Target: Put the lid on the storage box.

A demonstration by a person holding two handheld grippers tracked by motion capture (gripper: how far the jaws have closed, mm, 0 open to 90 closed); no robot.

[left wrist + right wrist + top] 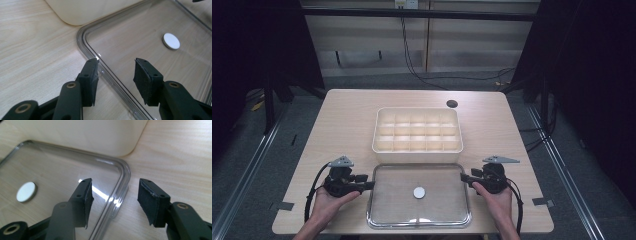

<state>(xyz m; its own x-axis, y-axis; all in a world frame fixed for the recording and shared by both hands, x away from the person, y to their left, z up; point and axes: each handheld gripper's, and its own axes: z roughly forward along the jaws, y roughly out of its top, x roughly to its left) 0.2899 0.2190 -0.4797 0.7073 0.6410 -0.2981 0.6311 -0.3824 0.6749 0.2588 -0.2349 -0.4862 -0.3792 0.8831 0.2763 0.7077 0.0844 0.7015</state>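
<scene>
— So, where are the hands now?

— One on each side of the clear lid (392,212) lying flat on the table (347,115), near the front edge. The left gripper (371,185) is at the lid's left rim, the right gripper (463,178) at its right rim.

— Have they got hold of it?

— Not that I can see. In the left gripper view the jaws stand apart, straddling the rim (107,72), one outside over the wood, one over the clear panel, pads off it. Same in the right gripper view: jaws apart, the rounded corner (123,173) of the lid between them, nothing pressed.

— What else is on the table?

— A cream compartment tray (417,146) just behind the lid, almost touching its far edge. And a small white disc (419,192) at the middle of the lid; above or below the plastic, I cannot tell.
</scene>
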